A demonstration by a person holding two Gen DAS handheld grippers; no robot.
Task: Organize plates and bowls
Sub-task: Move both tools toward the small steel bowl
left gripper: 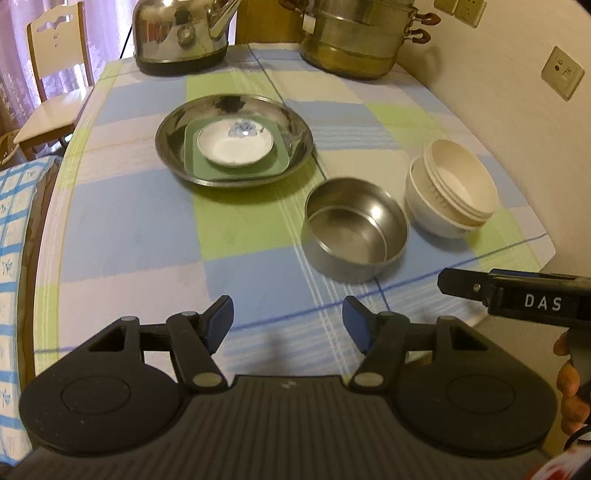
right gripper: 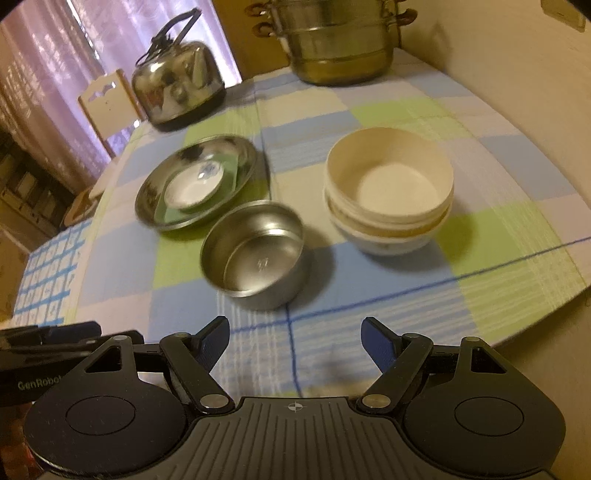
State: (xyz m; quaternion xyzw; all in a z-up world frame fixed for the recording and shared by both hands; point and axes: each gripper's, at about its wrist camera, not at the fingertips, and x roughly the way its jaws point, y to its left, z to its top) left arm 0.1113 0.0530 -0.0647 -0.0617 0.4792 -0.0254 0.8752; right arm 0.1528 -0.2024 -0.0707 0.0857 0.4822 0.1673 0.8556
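Below, both tongs: left gripper (left gripper: pixel 288 325) w/ jaws spread wide, nothing between them; right gripper (right gripper: pixel 295 341) likewise spread & empty. Both hover over the near edge of the checked tablecloth (left gripper: pixel 147 221). Right gripper also shows in left view at lower right (left gripper: pixel 517 299), side-on. Just ahead: steel bowl (right gripper: pixel 255 251), upright, standing alone. To its right, apart from it: stack of cream bowls (right gripper: pixel 388 192), upper one nested & tilted in lower white one. Farther back, left of centre: steel plate (left gripper: pixel 234 142) holding green square plate (left gripper: pixel 236 162), which carries small white dish (left gripper: pixel 235 143) w/ blue flower. At far edge: kettle (left gripper: pixel 181 33) on left, steamer pot (left gripper: pixel 354 37) on right. Chair (left gripper: pixel 55 74) beyond table's left side; wall sockets (left gripper: pixel 561 72) on right wall.
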